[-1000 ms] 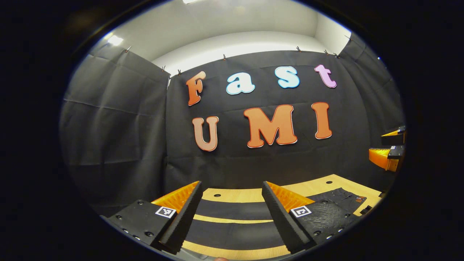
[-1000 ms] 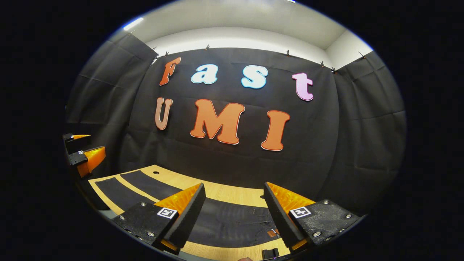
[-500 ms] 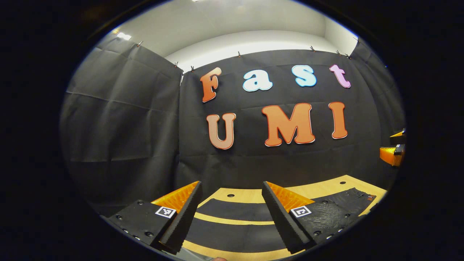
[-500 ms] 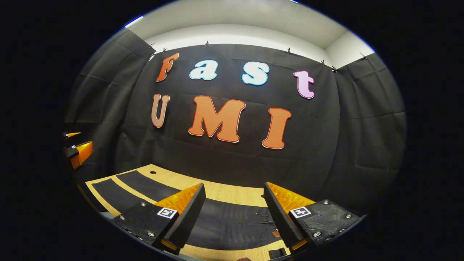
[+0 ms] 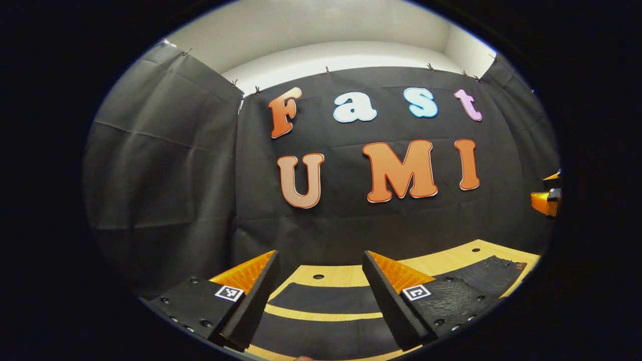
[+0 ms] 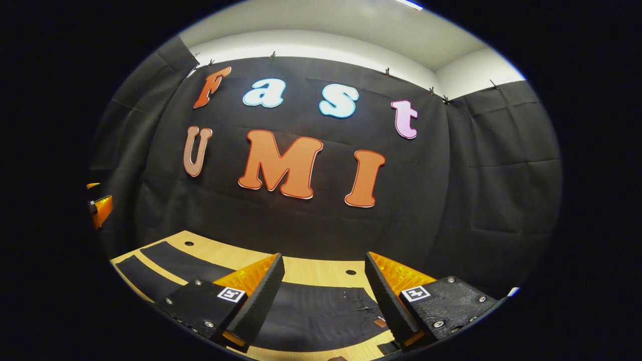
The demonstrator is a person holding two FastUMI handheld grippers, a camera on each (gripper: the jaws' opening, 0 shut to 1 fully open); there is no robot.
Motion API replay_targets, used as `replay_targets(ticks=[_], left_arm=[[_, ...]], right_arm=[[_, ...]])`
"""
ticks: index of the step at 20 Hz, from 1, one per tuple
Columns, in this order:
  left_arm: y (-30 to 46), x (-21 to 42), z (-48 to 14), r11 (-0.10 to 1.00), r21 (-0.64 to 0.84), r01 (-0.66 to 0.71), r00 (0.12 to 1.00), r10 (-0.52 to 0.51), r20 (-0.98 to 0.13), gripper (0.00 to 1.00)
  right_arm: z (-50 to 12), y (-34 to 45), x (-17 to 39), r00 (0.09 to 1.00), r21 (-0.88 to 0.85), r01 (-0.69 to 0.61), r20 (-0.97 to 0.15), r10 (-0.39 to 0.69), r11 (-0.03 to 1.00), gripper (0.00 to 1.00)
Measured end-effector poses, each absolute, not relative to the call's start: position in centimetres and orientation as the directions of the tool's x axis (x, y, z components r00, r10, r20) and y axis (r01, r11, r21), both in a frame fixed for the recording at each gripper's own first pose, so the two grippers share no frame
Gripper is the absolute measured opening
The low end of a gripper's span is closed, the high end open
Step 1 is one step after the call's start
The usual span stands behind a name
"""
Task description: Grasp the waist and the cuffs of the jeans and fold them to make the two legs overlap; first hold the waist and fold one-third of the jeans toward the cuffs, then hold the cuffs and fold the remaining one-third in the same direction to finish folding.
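**Both tongs spread wide above flat, unfolded jeans**

Left gripper view: the left tongs (image 5: 321, 296), two black wedge-shaped fingers with orange ribbed backs and small square markers, are held wide apart with nothing between them. Below them the dark, almost black denim jeans (image 5: 326, 301) lie flat on the pale wooden tabletop (image 5: 441, 260). Two separate legs run side by side here, a strip of bare wood showing between them, and the cloth stretches off toward the right, where the waist end with a small tan patch lies near the edge. A small round hole sits in the wood just beyond the far leg. At the far right edge the right tongs (image 5: 547, 193) show in the air as orange and black tips, well apart from the jeans.

Right gripper view: the right tongs (image 6: 323, 301) are likewise spread wide and grip nothing. Under them lies the waist part of the jeans (image 6: 321, 311), with the legs running off to the left. The left tongs (image 6: 99, 208) show at the far left edge, above the tabletop (image 6: 235, 255).
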State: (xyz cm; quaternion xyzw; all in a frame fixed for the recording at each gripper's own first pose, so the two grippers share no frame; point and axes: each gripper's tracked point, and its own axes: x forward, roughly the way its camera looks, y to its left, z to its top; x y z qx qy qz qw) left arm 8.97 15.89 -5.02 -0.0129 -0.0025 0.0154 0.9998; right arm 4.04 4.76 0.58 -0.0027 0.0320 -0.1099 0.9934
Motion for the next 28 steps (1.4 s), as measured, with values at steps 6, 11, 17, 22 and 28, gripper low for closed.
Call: replay_targets(ticks=[6,11,17,22,28], left_arm=[[13.8,12.1,-5.6,0.998,-0.064,-0.006,1.000,0.005,-0.021,1.00],[12.9,13.9,-3.9,0.998,-0.049,-0.045,0.999,0.045,-0.014,0.99],[7.0,16.3,-3.7,0.995,-0.091,-0.032,0.999,0.029,-0.035,0.99],[2.2,18.0,-4.0,0.995,-0.097,0.025,0.998,-0.030,-0.053,0.99],[0.1,19.6,-2.7,0.996,-0.082,0.047,0.998,-0.049,-0.027,0.99]], right_arm=[[-1.1,2.3,4.8,0.967,-0.046,0.230,-0.099,-0.234,0.972,0.97],[-1.9,-1.1,6.7,0.965,-0.030,0.239,-0.109,-0.240,0.971,0.97],[-2.9,-3.1,8.6,0.972,0.019,0.209,-0.116,-0.206,0.978,0.97],[-3.5,-4.2,8.9,0.974,0.037,0.204,-0.113,-0.198,0.978,0.98],[-4.7,-6.1,7.8,0.966,0.053,0.232,-0.132,-0.223,0.971,0.98]])
